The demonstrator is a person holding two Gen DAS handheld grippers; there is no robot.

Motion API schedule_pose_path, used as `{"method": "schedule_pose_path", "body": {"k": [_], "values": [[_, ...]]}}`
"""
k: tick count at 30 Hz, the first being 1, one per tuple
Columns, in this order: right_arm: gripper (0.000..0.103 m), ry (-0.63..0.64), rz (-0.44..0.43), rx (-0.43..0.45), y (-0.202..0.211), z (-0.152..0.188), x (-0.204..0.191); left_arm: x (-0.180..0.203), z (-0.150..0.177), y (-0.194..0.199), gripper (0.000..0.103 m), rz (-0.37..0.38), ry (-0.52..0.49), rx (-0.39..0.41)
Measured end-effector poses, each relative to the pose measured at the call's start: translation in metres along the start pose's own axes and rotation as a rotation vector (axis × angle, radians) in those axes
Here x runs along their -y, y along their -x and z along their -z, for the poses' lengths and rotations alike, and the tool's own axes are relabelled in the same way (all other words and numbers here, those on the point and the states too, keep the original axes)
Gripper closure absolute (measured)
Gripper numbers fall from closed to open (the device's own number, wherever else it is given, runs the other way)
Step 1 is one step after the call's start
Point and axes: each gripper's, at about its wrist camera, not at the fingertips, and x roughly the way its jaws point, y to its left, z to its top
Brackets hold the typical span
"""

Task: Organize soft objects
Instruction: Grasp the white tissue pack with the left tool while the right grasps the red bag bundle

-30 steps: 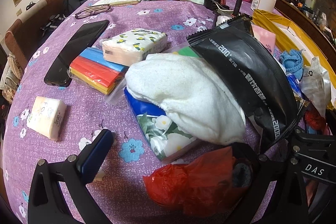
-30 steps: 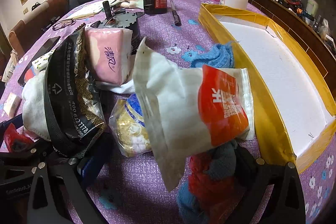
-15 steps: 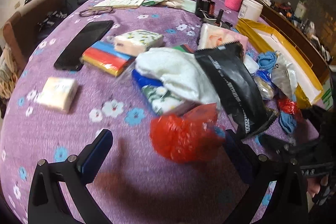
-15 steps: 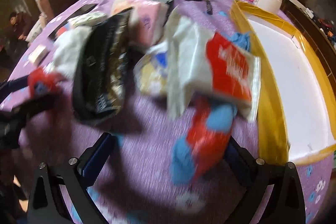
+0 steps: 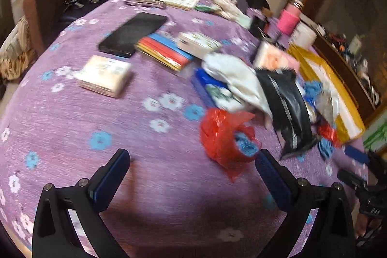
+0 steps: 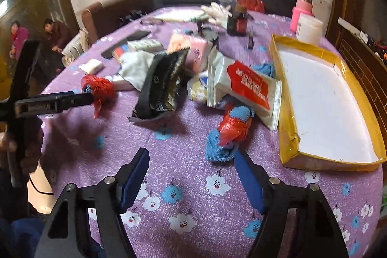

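**Both grippers wide apart over a cluttered purple worktop**

The left gripper (image 5: 192, 160) has its fingers (image 5: 110, 175) spread wide and holds nothing. A crumpled red plastic bag with blue cloth inside (image 5: 226, 134) lies on the purple flowered worktop (image 5: 96, 113), just ahead of the right-hand finger. The landmark is a long black foil pouch (image 6: 164, 81). The red bag sits left of the pouch, with a white towel (image 5: 235, 79) between them.

The right gripper (image 6: 191, 168) is likewise wide and empty. Just beyond its right-hand finger lies a blue fuzzy sock wrapped in red plastic (image 6: 229, 132), right of the pouch. A white packet with a red label (image 6: 249, 91) rests beside the pouch, above the sock. Farther right stands a shallow yellow-walled tray (image 6: 285, 79) with a white floor.
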Motion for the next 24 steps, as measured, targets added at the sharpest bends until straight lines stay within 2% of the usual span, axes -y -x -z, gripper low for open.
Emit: {"method": "schedule_pose_path", "body": {"k": [3, 6, 9, 12, 14, 17, 20, 21, 23, 24], "values": [[0.026, 0.002, 0.003, 0.046, 0.006, 0.0, 0.001, -0.018, -0.014, 0.002, 0.0, -0.037, 0.046, 0.019], [0.026, -0.013, -0.042, 0.084, 0.008, -0.003, 0.007, -0.041, -0.032, -0.001, 0.0, -0.141, 0.086, 0.036], [0.026, -0.009, -0.074, 0.096, 0.006, -0.005, 0.011, -0.062, -0.046, -0.014, 0.0, -0.162, 0.134, 0.008], [0.026, -0.008, -0.093, 0.099, 0.001, -0.007, 0.014, -0.081, -0.059, -0.022, 0.0, -0.229, 0.171, 0.004], [0.026, -0.015, -0.116, 0.097, -0.002, -0.008, 0.017, -0.089, -0.066, -0.027, 0.0, -0.248, 0.178, 0.002], [0.026, -0.021, -0.151, 0.092, -0.01, -0.013, 0.019, -0.092, -0.078, -0.043, 0.0, -0.315, 0.143, -0.018], [0.026, -0.017, -0.192, 0.082, -0.014, -0.02, 0.015, -0.093, -0.079, -0.059, 0.0, -0.307, 0.129, -0.062], [0.026, -0.008, -0.208, 0.081, -0.014, -0.023, 0.01, -0.09, -0.077, -0.062, 0.0, -0.327, 0.11, -0.053], [0.026, 0.019, -0.23, 0.084, -0.014, -0.029, 0.0, -0.083, -0.074, -0.063, 0.008, -0.359, 0.071, -0.021], [0.026, 0.038, -0.241, 0.084, -0.014, -0.033, -0.008, -0.079, -0.074, -0.062, 0.021, -0.345, 0.06, -0.006]]}}
